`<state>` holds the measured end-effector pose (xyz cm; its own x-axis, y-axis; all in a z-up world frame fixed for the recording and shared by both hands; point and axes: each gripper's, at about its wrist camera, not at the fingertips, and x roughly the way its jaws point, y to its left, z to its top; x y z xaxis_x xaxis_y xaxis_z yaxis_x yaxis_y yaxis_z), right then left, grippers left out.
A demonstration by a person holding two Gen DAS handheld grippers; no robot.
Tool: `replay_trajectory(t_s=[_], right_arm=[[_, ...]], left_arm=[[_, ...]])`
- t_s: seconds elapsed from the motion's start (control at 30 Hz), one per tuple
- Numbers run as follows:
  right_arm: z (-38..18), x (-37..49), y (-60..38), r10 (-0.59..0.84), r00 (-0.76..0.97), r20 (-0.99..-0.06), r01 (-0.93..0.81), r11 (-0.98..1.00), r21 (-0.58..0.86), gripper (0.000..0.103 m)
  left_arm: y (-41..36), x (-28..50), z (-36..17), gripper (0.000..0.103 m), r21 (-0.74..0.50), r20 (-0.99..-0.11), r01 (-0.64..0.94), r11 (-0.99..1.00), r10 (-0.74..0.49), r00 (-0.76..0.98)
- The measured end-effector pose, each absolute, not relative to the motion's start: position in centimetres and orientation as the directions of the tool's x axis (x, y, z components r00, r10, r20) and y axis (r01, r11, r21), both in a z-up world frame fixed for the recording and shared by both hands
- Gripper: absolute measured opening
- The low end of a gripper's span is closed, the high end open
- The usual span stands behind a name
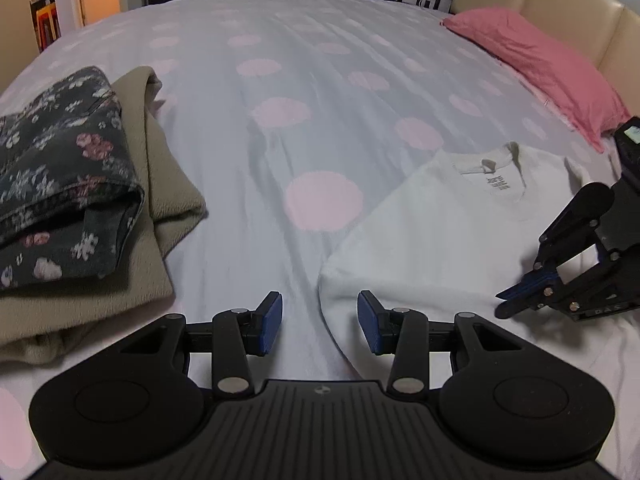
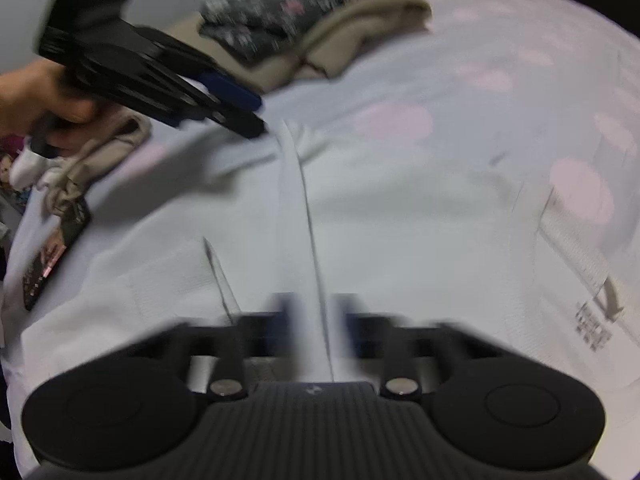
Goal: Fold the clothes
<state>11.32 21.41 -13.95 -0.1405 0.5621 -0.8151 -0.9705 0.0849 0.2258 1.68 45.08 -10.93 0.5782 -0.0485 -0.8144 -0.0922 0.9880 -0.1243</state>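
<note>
**Two grippers over a white T-shirt on a bed**

The left gripper (image 1: 320,326) hangs with its blue pads (image 1: 269,324) spread apart and nothing between them, just above the bedcover (image 1: 280,128), beside the near left edge of the white T-shirt (image 1: 432,240). In the right wrist view the left gripper (image 2: 244,114) shows as a black body gripped by a hand (image 2: 36,100). The right gripper (image 1: 508,306) lies at the shirt's right edge; in the left wrist view its fingers sit pressed together, tips low on the fabric. Its own view is blurred, and a raised white ridge of shirt (image 2: 308,248) runs up from between the fingers; whether cloth is pinched cannot be told.

The T-shirt lies flat on the bed. Its long axis runs away from the left camera, collar at the far end toward the pink pillow (image 1: 540,64). A neck label (image 1: 488,166) sits inside the collar with dark printed lines beneath; the writing is too small to read.

Left of the open cover lies a folded stack: a dark floral garment (image 1: 64,168) on a beige garment (image 1: 168,192). The bedcover is pale with pink dots. A cream headboard (image 1: 580,12) stands behind the pillow.
</note>
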Motion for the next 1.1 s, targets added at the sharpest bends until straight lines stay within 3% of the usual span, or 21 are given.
replay_trajectory(t_s=[0.27, 0.43, 0.67, 0.73, 0.8, 0.93, 1.03, 1.1], right_arm=[[-11.4, 13.4, 19.3, 0.582, -0.138, -0.801, -0.962, 0.113, 0.247, 0.002], [-12.3, 14.2, 18.3, 0.554, -0.051, -0.831, -0.954, 0.219, 0.205, 0.002], [-13.3, 13.1, 18.4, 0.556, -0.017, -0.831, -0.953, 0.243, 0.182, 0.004], [-12.8, 13.0, 18.2, 0.588, 0.015, -0.809, -0.949, 0.263, 0.174, 0.012], [-12.1, 12.9, 17.9, 0.605, 0.049, -0.795, -0.947, 0.28, 0.155, 0.036], [-10.0, 12.2, 16.1, 0.621, 0.07, -0.78, -0.956, 0.265, 0.125, 0.039], [-9.4, 11.4, 14.0, 0.591, -0.01, -0.807, -0.963, 0.21, 0.166, 0.043], [-9.4, 10.4, 12.8, 0.585, -0.043, -0.81, -0.974, 0.157, 0.165, 0.062]], left_arm=[[45.4, 0.7, -10.8, 0.039, -0.157, -0.807, -0.087, 0.984, -0.077, 0.585], [44.8, -0.3, -11.1, 0.04, -0.214, -0.824, -0.05, 0.975, -0.153, 0.545], [42.5, -1.7, -11.8, 0.04, -0.197, -0.858, 0.056, 0.979, -0.199, 0.474], [42.1, -2.2, -11.8, 0.04, -0.184, -0.866, 0.066, 0.981, -0.193, 0.462], [41.6, -2.8, -11.6, 0.04, -0.16, -0.877, 0.065, 0.985, -0.172, 0.449], [39.7, -4.9, -10.4, 0.04, -0.138, -0.885, 0.047, 0.989, -0.145, 0.443], [37.6, -6.7, -9.1, 0.04, -0.183, -0.861, 0.092, 0.979, -0.205, 0.465], [36.0, -7.6, -8.3, 0.04, -0.202, -0.845, 0.129, 0.971, -0.239, 0.478]])
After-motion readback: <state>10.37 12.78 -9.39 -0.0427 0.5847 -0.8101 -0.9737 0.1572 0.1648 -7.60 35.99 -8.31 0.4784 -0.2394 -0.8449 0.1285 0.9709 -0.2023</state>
